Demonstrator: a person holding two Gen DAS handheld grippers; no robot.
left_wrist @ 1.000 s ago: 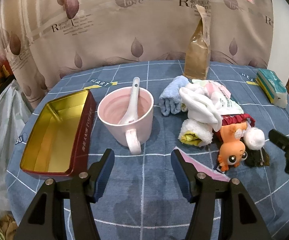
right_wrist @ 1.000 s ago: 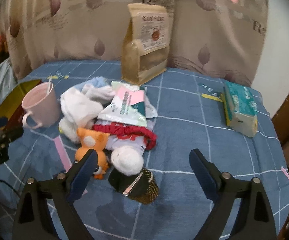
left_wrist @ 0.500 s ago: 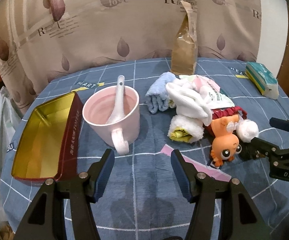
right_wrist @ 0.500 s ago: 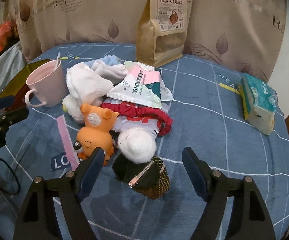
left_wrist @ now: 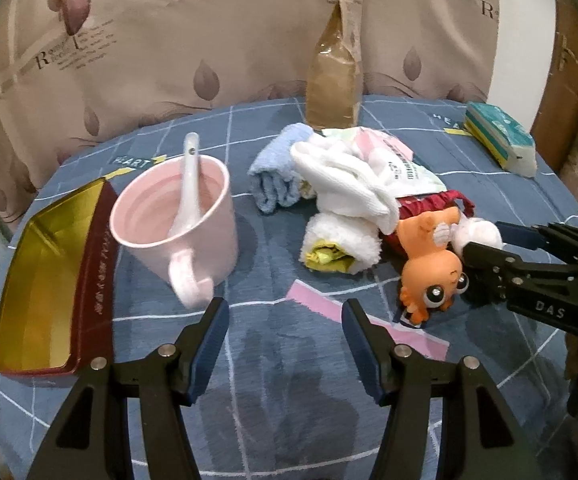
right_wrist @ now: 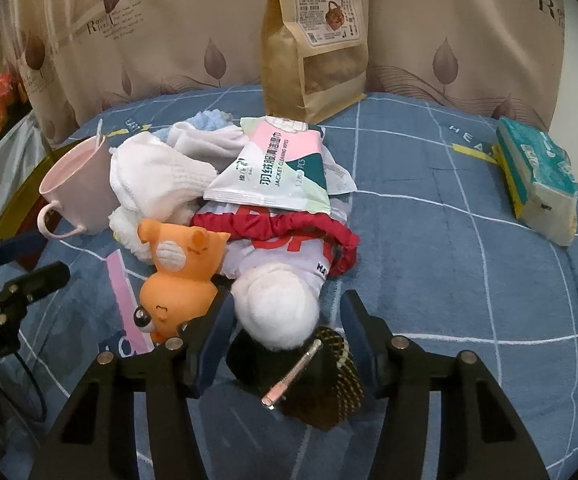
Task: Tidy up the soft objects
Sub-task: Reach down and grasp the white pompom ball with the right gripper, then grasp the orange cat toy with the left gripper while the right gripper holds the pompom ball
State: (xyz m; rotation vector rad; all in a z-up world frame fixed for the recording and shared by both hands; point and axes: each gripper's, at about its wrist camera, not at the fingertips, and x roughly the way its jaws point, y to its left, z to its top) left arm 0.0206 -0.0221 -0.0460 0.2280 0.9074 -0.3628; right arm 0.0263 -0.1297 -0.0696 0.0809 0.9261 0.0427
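Right tongs [right_wrist: 285, 320] gape around the fluffy white pompom [right_wrist: 279, 314] (nearest soft thing); left tongs [left_wrist: 285, 320] hover released.

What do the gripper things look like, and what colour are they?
Both look alike. The left gripper has a black, angular frame with two fingers lined with dark blue pads, plus small round silver bolts. The right gripper matches it: black frame, blue pads, silver bolts. Seen from the side, its frame carries white letters "DAS". A thin black cable hangs by the left gripper. No sleeves or hands show.
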